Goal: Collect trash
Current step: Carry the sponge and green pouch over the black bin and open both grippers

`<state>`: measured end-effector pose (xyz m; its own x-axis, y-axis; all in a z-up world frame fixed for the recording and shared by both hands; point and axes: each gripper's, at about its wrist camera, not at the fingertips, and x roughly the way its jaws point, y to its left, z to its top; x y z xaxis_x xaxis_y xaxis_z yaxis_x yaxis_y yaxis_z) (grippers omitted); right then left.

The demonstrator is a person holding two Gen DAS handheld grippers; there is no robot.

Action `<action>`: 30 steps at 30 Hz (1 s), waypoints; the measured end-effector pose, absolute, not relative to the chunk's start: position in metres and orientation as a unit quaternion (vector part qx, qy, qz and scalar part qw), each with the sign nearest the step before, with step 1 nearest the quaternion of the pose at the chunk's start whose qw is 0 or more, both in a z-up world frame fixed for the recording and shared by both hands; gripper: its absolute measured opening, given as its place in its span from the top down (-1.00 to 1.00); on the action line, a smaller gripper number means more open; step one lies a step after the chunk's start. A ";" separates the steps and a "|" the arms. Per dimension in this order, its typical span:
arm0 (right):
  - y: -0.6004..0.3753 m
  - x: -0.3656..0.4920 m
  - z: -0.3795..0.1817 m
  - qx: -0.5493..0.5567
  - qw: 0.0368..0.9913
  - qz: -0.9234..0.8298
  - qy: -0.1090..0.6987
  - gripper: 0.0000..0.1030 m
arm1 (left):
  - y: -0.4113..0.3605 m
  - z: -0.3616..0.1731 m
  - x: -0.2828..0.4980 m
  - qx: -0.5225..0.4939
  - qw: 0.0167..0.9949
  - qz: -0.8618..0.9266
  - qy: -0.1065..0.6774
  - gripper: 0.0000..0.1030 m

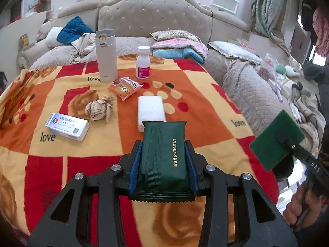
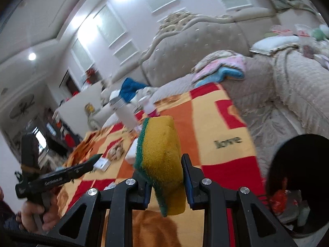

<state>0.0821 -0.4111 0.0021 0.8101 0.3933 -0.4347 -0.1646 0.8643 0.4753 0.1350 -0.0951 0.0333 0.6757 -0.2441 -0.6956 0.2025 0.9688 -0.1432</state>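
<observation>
While both grippers hang above the bed, the scene reads as follows, largest thing first.

Blanket (image 1: 205,111): fleecy cover in red, orange and cream blocks printed with "love", spread flat under the smaller things.
Headboard (image 1: 154,14): beige, button-tufted, with a carved curved crest.
Bin (image 2: 296,177): round, dark-walled, at the blanket's right edge in the right wrist view; red and pale scraps lie inside.
Flask (image 1: 106,55): tall matte cream cylinder with a flip lid, upright at the blanket's far side.
Left gripper (image 1: 163,158): jaws partly closed, blue pads pressing both long sides of the green packet, which is lifted clear of the blanket.
Green packet (image 1: 164,154): dark glossy foil pouch, pleated, with a zigzag-cut near edge and a line of gold print.
Right gripper (image 2: 164,177): jaws drawn in tight on the sponge.
Sponge (image 2: 162,160): soft yellow foam block with a coarse green scouring face, tilted, above the blanket.
White block (image 1: 151,111): rounded rectangular slab, just beyond the packet.
Medicine box (image 1: 67,126): white card carton, lying flat.
Paper ball (image 1: 100,109): crumpled beige wad beside the carton.
Snack wrapper (image 1: 125,87): clear orange-edged film around a round cake.
Pill bottle (image 1: 143,62): white plastic, pink label, upright.
</observation>
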 end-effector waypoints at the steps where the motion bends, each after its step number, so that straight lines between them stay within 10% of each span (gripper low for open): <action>1: -0.416 0.080 0.002 0.213 0.928 0.144 0.268 0.51 | -0.100 0.034 0.134 -0.031 0.917 -0.120 0.380 0.27; 30: -0.581 0.027 -0.013 0.242 0.928 -0.096 0.266 0.51 | -0.397 -0.028 0.140 0.061 0.826 -0.392 0.400 0.26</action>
